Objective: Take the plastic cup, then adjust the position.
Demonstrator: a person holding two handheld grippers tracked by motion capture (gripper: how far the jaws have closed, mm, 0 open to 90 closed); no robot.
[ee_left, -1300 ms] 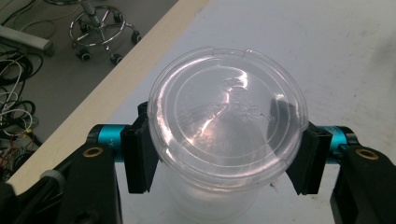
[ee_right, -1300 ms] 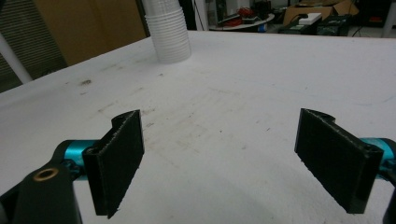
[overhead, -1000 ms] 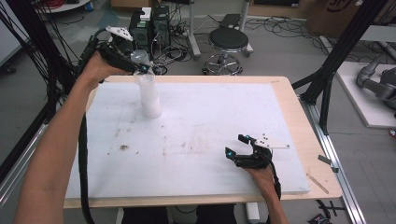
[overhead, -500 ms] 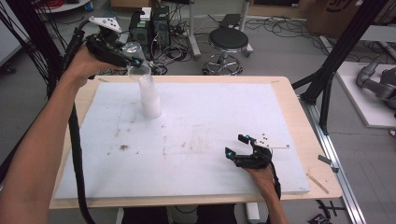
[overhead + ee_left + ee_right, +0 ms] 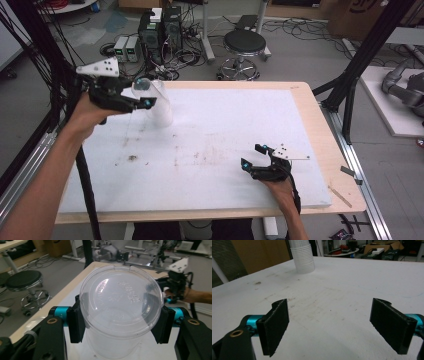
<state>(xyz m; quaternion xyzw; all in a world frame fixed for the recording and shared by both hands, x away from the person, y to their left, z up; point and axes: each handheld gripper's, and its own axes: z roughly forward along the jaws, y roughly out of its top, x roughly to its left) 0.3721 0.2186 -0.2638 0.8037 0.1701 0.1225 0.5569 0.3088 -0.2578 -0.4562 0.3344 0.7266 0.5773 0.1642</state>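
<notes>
My left gripper (image 5: 145,98) is shut on a clear plastic cup (image 5: 146,86) at the far left of the white table top (image 5: 225,115). The cup is tilted, just above and left of a stack of clear cups (image 5: 163,114). In the left gripper view the cup (image 5: 120,297) turns its base to the camera, and both black pads (image 5: 76,323) press on its sides. My right gripper (image 5: 251,156) rests open on the table at the front right. Its jaws (image 5: 329,325) stand wide with nothing between them, and the cup stack (image 5: 302,256) is far ahead of them.
A wooden rim (image 5: 325,145) runs round the white top. Behind the table stand a black stool (image 5: 245,45) and computer boxes (image 5: 160,27) among floor cables. Black frame posts (image 5: 360,65) rise at both sides. Dark smudges (image 5: 132,158) mark the table's middle.
My left hand has come down and toward the near side with the clear cup in its jaws, and the cup now leans over the stack. The right hand has stayed still.
</notes>
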